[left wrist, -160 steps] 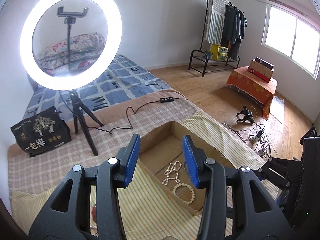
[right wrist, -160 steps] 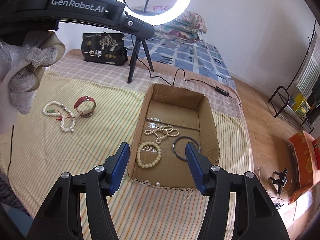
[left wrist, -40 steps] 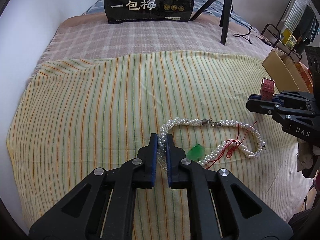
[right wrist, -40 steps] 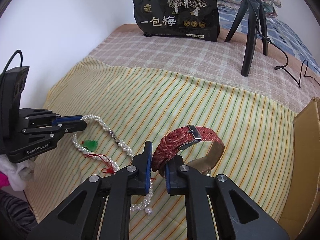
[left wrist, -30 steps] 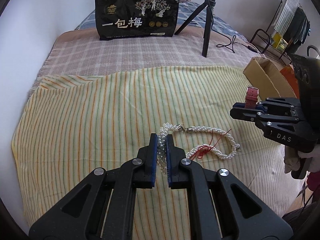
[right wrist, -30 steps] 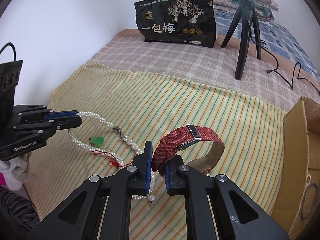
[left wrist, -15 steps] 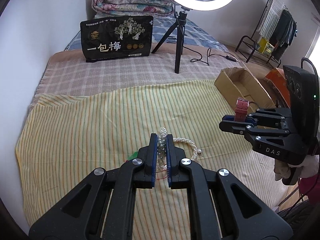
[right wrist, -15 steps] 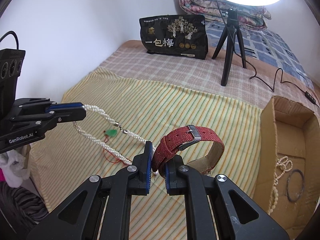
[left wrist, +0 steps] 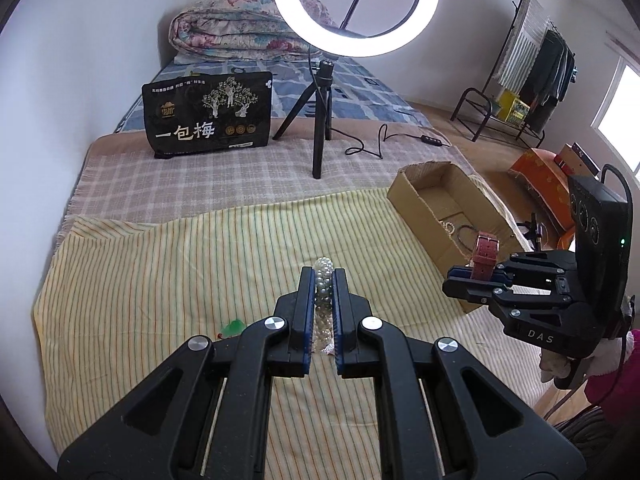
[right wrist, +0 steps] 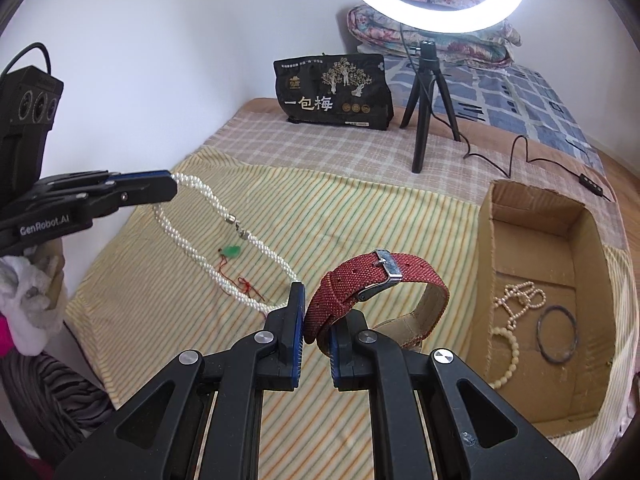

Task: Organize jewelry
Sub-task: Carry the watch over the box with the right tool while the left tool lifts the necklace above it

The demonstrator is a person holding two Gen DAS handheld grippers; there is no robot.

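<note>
My left gripper (left wrist: 323,280) is shut on a white pearl necklace (left wrist: 323,278) and holds it above the striped cloth. In the right wrist view the left gripper (right wrist: 170,188) shows at the left, with the necklace (right wrist: 256,244) hanging down to the cloth, its green pendant (right wrist: 232,251) and red cord trailing. My right gripper (right wrist: 316,312) is shut on a red watch strap (right wrist: 376,280), lifted above the cloth. It also shows in the left wrist view (left wrist: 460,276) with the watch (left wrist: 485,254) near the cardboard box (left wrist: 416,196).
The open cardboard box (right wrist: 486,248) at the right holds a pearl string (right wrist: 520,296), a bead bracelet (right wrist: 508,360) and a dark ring (right wrist: 557,333). A ring light tripod (right wrist: 424,120), its cable and a black bag (right wrist: 334,94) stand at the back.
Both grippers have risen and moved toward the box. The necklace hangs higher off the cloth. The watch is nearer the box.
</note>
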